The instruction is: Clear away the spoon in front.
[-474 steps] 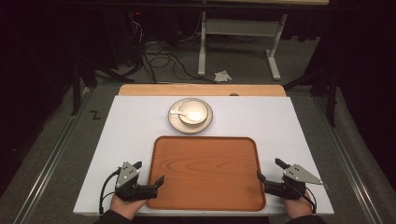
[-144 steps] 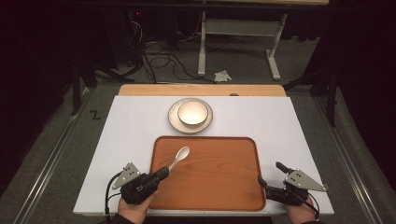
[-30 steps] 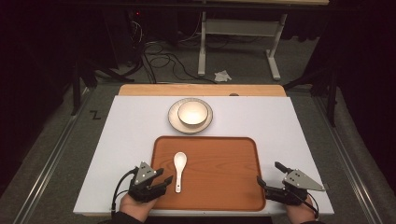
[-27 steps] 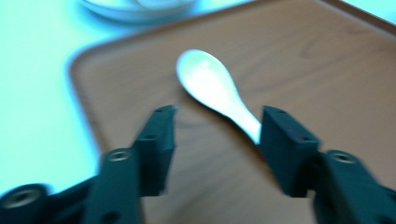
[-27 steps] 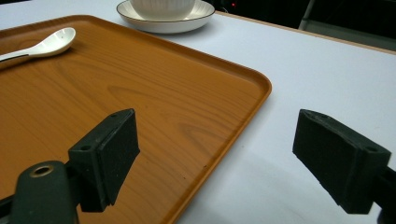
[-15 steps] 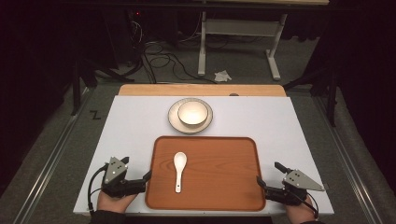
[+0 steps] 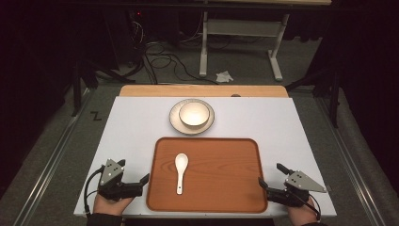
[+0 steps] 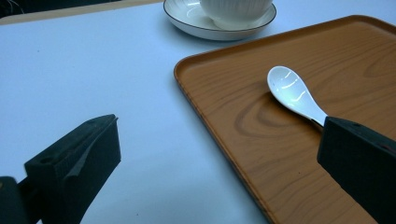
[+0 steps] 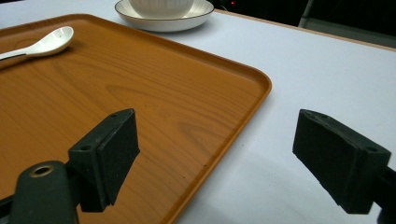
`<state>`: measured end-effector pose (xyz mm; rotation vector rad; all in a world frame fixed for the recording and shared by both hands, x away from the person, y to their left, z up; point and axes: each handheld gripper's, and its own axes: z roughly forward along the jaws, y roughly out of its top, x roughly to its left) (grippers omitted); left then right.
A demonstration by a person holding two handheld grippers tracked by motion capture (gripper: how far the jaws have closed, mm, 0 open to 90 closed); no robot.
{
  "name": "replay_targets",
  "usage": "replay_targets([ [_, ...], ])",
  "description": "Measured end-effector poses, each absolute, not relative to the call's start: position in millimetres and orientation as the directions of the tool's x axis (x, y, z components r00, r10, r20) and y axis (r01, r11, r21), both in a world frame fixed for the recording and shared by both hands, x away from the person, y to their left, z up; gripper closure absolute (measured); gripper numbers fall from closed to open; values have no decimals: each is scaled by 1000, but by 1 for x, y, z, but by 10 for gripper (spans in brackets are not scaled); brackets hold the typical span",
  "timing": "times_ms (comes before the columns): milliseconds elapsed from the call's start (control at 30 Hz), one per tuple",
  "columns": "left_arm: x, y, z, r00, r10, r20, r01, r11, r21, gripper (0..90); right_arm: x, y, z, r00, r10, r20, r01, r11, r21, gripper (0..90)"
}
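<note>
The white spoon (image 7: pixel 180 170) lies flat on the left part of the wooden tray (image 7: pixel 235 146), its bowl toward the far side and its handle pointing back toward the near edge. The left gripper (image 7: pixel 136 181) rests on the white table (image 7: pixel 131 127) just beside the tray's near-left corner, to the left of the spoon and apart from it; its jaws have just been opening and now stand spread wide with nothing between them. In the left gripper view the spoon (image 8: pixel 295 94) shows beyond the tray's rim, its handle end hidden behind one of the black jaws. The right gripper (image 7: pixel 268 186) sits at the tray's near-right corner, well apart from the spoon, its jaws also spread and holding nothing; in the right gripper view one jaw hangs over the tray (image 9: pixel 154 93) and the other over the table, with the spoon (image 9: pixel 44 44) far off at the left. Beyond the tray's far edge a white bowl (image 7: pixel 194 114) stands on a saucer (image 7: pixel 175 120).
</note>
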<state>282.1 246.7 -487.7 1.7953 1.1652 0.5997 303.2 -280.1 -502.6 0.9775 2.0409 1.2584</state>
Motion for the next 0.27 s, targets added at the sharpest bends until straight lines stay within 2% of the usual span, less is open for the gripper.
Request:
replay_targets([
  [267, 282, 245, -488, 444, 893, -70, 466, -163, 870, 5, 303, -280, -502, -586, 807, -73, 298, 299, 906, 152],
])
